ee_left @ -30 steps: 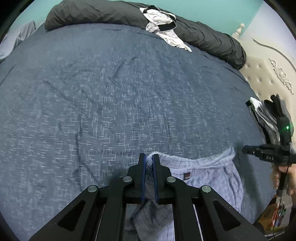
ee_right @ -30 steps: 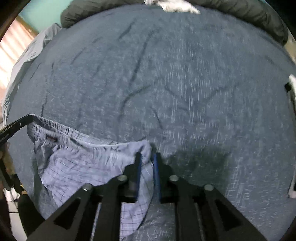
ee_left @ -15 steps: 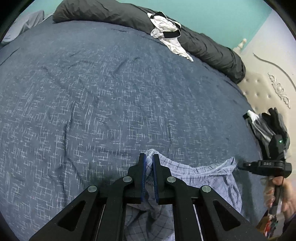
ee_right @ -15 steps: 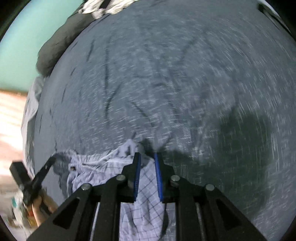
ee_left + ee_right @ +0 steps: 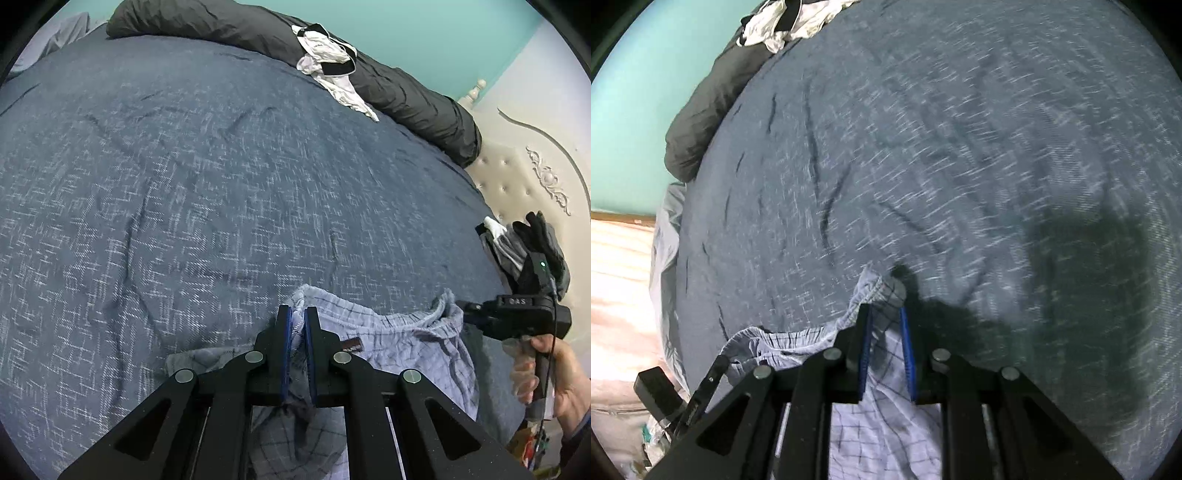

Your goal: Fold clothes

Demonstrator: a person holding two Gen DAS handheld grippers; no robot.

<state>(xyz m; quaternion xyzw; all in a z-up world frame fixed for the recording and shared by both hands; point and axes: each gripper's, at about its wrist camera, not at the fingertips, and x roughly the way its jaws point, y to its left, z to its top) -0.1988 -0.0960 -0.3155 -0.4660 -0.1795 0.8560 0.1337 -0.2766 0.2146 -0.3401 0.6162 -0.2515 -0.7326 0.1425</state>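
Observation:
Light blue plaid shorts (image 5: 399,354) hang by their elastic waistband over the near edge of the dark blue bedspread (image 5: 184,184). My left gripper (image 5: 297,314) is shut on one end of the waistband. My right gripper (image 5: 465,306) pinches the other end at the right, held by a person's hand (image 5: 565,373). In the right wrist view the right gripper (image 5: 885,312) is shut on the shorts (image 5: 886,435), whose fabric bunches between the blue pads. The left gripper (image 5: 713,373) shows at the lower left. The waistband sags between the two grippers.
A rolled dark grey duvet (image 5: 406,96) lies along the far edge of the bed with a white and black garment (image 5: 325,55) on it. A pile of grey clothes with a black glove (image 5: 532,247) sits at the right by the cream tufted headboard (image 5: 517,184).
Both grippers carried the shorts forward over the bed and came closer together, so the waistband went slack. The right wrist view has swung round to the left.

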